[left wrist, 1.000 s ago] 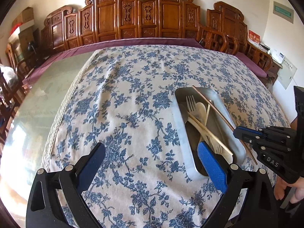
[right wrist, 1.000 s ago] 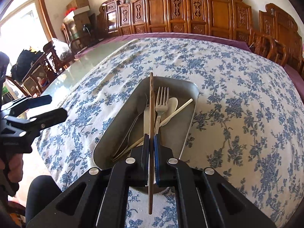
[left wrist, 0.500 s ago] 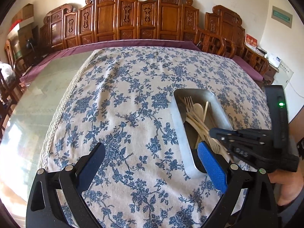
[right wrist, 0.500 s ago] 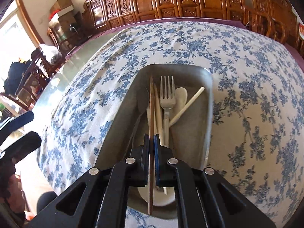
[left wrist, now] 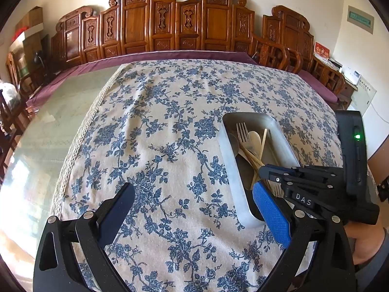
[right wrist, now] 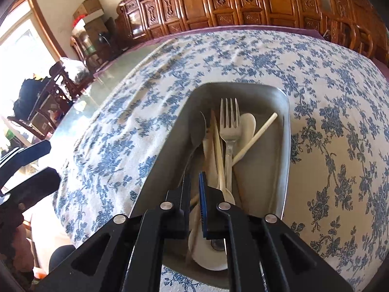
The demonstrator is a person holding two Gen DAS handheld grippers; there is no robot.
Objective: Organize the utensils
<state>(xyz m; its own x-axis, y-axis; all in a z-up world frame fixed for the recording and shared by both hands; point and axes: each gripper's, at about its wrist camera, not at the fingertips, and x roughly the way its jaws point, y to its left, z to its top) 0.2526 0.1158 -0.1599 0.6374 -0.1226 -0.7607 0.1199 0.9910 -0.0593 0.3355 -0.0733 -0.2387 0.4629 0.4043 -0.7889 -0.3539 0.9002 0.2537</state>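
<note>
Surface: blue-floral tablecloth (left wrist: 170,126) over glass-topped table (left wrist: 56,126).
Room: carved wooden chairs (left wrist: 170,24) along wall.
Tray (right wrist: 285,146): holds fork (right wrist: 229,121), spoons, chopsticks.
Left gripper (left wrist: 194,209): wide, empty.
Right gripper (right wrist: 194,192): narrow gap, gripping nothing, over tray.

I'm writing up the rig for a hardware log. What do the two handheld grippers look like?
Both are matte black frames with silver screw heads and blue textured pads. The left gripper has long angled fingers. The right gripper carries white "DAS" lettering and a black body with a green light; a bare hand holds it.
</note>
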